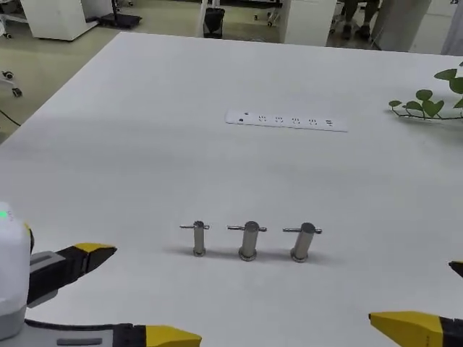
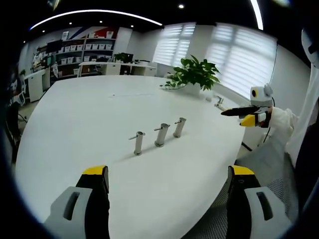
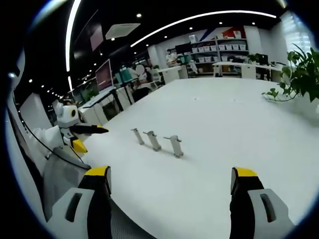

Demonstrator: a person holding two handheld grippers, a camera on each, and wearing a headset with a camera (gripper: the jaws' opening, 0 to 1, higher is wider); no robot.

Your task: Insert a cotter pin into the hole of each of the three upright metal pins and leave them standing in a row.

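Note:
Three short upright metal pins stand in a row on the white table (image 1: 130, 159): the left pin (image 1: 200, 240), the middle pin (image 1: 249, 241) and the right pin (image 1: 304, 243). A thin cotter pin runs across the top of each. The same row appears in the left gripper view (image 2: 160, 135) and the right gripper view (image 3: 153, 141). My left gripper (image 1: 137, 296) is open at the near left, well short of the row, with nothing between its jaws. My right gripper (image 1: 428, 298) is open and empty at the near right. Each gripper sees the other across the table corner.
A white power strip (image 1: 286, 121) lies flat beyond the pins near the table's middle. A leafy plant (image 1: 432, 101) sits at the far right edge. The table's near edge runs just under both grippers. Office desks and shelves stand beyond the table.

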